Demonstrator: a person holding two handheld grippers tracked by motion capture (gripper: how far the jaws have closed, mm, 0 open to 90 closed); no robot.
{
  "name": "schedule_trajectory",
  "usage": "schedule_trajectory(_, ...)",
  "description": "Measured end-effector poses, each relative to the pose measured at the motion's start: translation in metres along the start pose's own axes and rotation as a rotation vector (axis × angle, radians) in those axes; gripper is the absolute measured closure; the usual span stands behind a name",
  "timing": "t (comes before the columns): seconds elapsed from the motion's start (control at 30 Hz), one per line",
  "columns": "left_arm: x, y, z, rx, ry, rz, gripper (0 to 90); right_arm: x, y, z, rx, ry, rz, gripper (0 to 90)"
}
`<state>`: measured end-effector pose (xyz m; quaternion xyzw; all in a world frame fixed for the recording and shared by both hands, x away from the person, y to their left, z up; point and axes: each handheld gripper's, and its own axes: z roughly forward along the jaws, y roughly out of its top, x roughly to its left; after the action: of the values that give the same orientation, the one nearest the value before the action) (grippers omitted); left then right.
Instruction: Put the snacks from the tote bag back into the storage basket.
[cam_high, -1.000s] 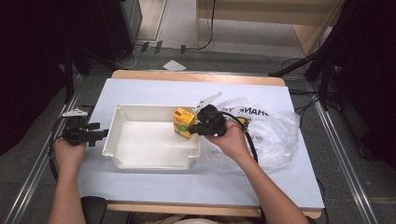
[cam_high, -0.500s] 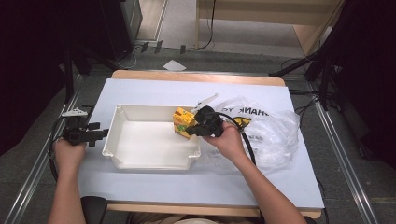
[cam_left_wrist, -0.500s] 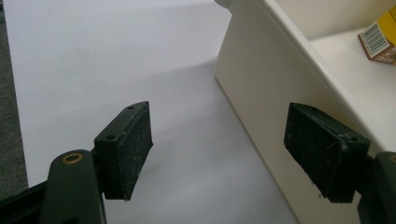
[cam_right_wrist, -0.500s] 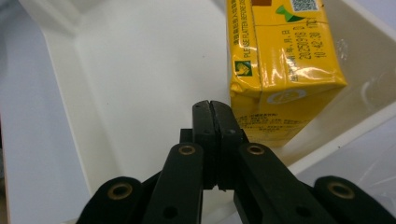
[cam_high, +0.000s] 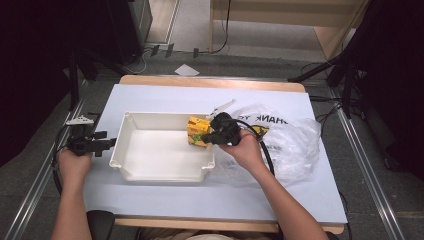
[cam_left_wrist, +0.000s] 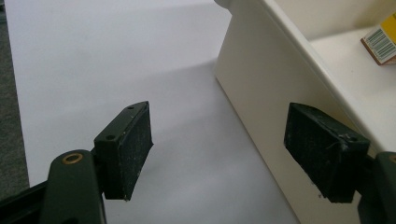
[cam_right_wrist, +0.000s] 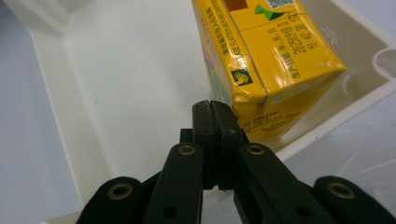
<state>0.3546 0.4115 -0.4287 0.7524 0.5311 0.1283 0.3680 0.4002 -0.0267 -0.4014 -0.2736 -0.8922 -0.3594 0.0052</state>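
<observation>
At the white tray's (cam_high: 160, 172) right end, my right gripper (cam_right_wrist: 215, 116) has its jaws pressed together on nothing, tips against the one yellow drink carton (cam_right_wrist: 266, 60). One crinkled plastic bag (cam_high: 290, 140) lies beside it. My left gripper (cam_left_wrist: 224, 149) gapes wide, straddling the tray's left wall.

The clear plastic bag (cam_high: 280, 135) lying on the surface carries large black capitals, seen reversed through the film; "HANK" can be made out, with the letters beside it hidden in folds.

On the yellow carton (cam_right_wrist: 266, 60), in the right gripper view, a dotted black stamp runs along one face with Chinese characters and digits that look like "20250918" and a time; the exact figures are uncertain. Small Chinese print lines another face. A barcode label (cam_left_wrist: 382, 44) sits on its corner, digits too small to read.
</observation>
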Motion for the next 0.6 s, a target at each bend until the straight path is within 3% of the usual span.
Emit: schedule_trajectory(0.6,0.0032,-0.0002,-0.0023,-0.016,-0.002,-0.014,24.6,-0.0067,-0.0018,-0.0079,-0.019,-0.014,0.013,90.0)
